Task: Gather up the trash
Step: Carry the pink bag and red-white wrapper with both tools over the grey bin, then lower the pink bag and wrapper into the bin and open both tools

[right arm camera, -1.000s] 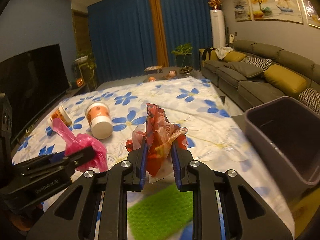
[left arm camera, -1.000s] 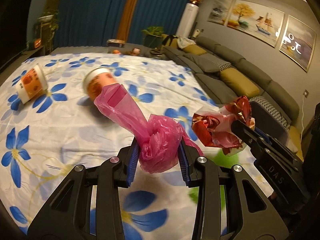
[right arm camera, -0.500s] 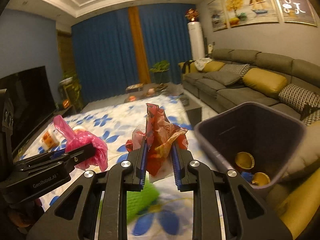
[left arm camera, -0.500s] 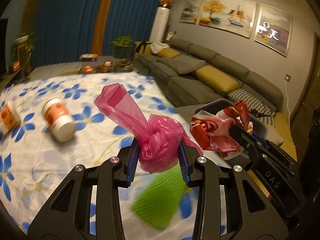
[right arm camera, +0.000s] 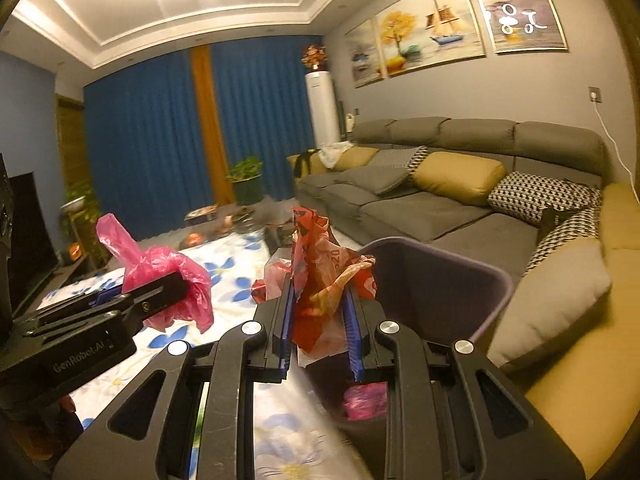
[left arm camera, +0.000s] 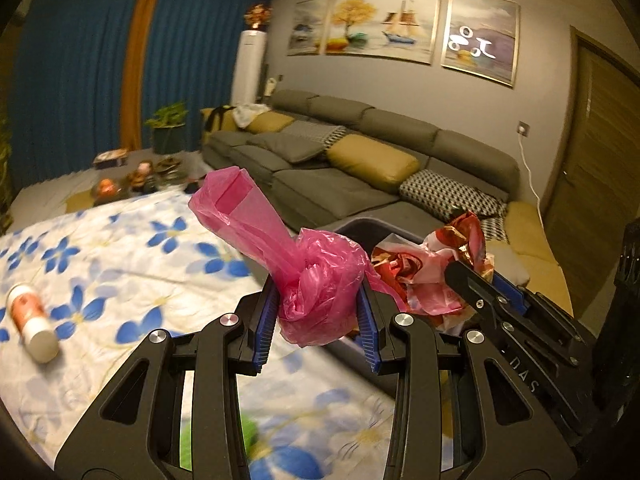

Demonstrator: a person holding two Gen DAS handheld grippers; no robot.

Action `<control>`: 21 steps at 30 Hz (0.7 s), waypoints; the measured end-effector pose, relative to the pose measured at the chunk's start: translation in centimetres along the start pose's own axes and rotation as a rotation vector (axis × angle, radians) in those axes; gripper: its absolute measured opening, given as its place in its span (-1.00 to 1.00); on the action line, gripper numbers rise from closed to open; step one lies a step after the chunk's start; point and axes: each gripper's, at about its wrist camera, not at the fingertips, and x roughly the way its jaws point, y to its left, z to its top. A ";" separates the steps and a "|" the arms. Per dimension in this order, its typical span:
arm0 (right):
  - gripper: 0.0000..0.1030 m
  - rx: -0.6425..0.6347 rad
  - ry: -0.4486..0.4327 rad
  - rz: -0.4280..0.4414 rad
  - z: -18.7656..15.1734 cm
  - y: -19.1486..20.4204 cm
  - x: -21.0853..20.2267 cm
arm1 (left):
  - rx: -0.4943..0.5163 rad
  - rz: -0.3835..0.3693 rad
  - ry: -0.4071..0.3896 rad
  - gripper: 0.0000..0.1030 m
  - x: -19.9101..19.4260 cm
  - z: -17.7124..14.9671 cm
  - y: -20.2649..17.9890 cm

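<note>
Left gripper (left arm camera: 318,320): jaws clamped on a pink bag (left arm camera: 316,288), blue pads pressed into the knotted bulk, the loose tail sticking up and away to the left. Right gripper (right arm camera: 318,320): jaws clamped on a crumpled red wrapper (right arm camera: 320,276), which stood up between the pads, with pale plastic bunched against it.

Landmark: bin (right arm camera: 436,276), dark, open-topped. In the right wrist view the wrapper hung at the bin's near left rim; whether it was over the opening could not be told. The pink bag was held left of the bin, beside the wrapper and not touching it. Something pink (right arm camera: 366,400) showed low inside the bin, below the right gripper; what it was could not be told.

In the left wrist view only a strip of bin rim (left arm camera: 360,222) showed behind both bundles. A floral cloth (left arm camera: 120,248) spread left of the bin. A cup (left arm camera: 34,320) lay on its side on the cloth, well left of the bin. A green patch (left arm camera: 244,436), blurred, lay on the cloth below the left gripper. A grey sofa (right arm camera: 460,184) stood behind and to the right of the bin.
</note>
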 end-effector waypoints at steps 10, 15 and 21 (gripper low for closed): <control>-0.54 0.015 -0.008 -0.059 0.1 -1.8 0.6 | 0.020 -0.063 0.029 -0.31 3.4 0.3 -1.7; -0.53 0.020 -0.002 -0.074 -0.4 -1.8 0.5 | 0.027 -0.088 0.043 -0.31 4.7 0.5 -2.2; -0.52 0.014 0.011 -0.085 0.0 -2.1 1.2 | 0.017 -0.114 0.063 -0.31 6.0 0.6 -2.3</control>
